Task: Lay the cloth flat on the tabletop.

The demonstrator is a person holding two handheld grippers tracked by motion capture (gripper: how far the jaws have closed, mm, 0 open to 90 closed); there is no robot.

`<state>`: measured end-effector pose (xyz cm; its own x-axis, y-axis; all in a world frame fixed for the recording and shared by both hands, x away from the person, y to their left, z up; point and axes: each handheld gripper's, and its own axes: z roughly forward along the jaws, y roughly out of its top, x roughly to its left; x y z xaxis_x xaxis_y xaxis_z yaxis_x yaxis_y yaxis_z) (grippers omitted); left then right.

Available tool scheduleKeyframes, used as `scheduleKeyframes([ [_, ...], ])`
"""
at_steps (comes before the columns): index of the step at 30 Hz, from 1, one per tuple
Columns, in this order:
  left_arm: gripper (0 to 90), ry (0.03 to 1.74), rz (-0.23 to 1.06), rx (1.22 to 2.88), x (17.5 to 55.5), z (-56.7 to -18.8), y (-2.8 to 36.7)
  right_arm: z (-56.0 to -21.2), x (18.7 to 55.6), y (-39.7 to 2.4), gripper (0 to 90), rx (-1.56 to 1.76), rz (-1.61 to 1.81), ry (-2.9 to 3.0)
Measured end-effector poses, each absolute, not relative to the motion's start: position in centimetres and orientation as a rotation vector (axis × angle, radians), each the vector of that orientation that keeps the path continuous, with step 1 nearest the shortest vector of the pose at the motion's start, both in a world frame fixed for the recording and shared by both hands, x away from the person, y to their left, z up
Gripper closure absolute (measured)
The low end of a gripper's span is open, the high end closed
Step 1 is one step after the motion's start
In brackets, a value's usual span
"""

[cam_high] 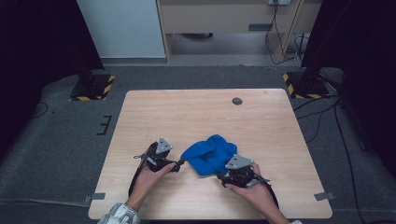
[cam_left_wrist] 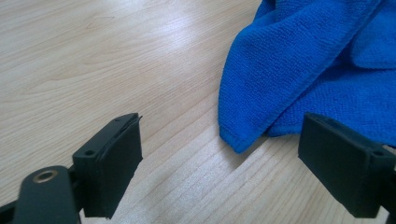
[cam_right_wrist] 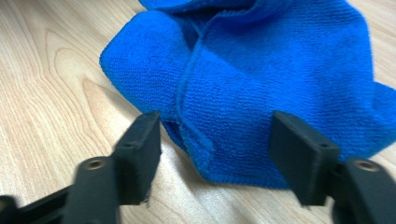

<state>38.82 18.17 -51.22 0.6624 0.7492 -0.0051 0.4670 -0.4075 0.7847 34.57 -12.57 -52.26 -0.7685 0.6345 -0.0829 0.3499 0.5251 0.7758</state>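
Observation:
A crumpled blue cloth (cam_high: 210, 154) lies on the wooden table (cam_high: 205, 112), near its front middle. My left gripper (cam_high: 179, 164) sits just left of the cloth, pointing at its left corner. In the left gripper view that gripper (cam_left_wrist: 222, 140) stands open, with the cloth's corner (cam_left_wrist: 243, 140) on the table just ahead of the gap and touching neither pad. My right gripper (cam_high: 219, 173) is at the cloth's front right edge. Seen in the right gripper view, this gripper (cam_right_wrist: 215, 130) is open, and the hemmed edge of the cloth (cam_right_wrist: 224, 93) lies between the jaws without being pinched.
A small dark round hole (cam_high: 237, 101) is set in the table near its far edge. Bare wood surrounds the cloth on all sides. Beyond the table are black stands with yellow-striped bases (cam_high: 93, 88) and cables on a grey floor.

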Motion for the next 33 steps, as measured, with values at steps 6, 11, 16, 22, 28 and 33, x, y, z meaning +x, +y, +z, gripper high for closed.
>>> scheduleKeyframes([
  [6, 15.6, 0.914, 0.435, 2.089, 38.7, -51.3, 17.9, -52.5, 34.6, -12.3, 73.7, 0.819, 1.084, 2.443],
  [11, 17.6, 0.893, 0.440, 2.105, 38.6, -51.3, 17.5, -51.9, 34.8, -12.8, 87.0, 0.833, 1.137, 2.447],
  [16, 18.7, 0.885, 0.450, 2.123, 38.6, -51.6, 17.2, -50.5, 35.0, -13.9, 86.6, 0.857, 1.233, 2.400],
  [22, 21.0, 0.877, 0.413, 2.148, 38.5, -52.1, 16.7, -49.7, 35.5, -15.1, 85.7, 0.902, 1.278, 2.361],
  [28, 25.4, 0.864, 0.447, 2.166, 38.5, -52.2, 16.4, -49.1, 35.8, -16.0, 87.3, 0.926, 1.291, 2.316],
  [33, 32.8, 0.874, 0.462, 2.171, 38.6, -52.3, 16.4, -48.7, 36.5, -16.8, 87.4, 0.955, 1.303, 2.275],
])
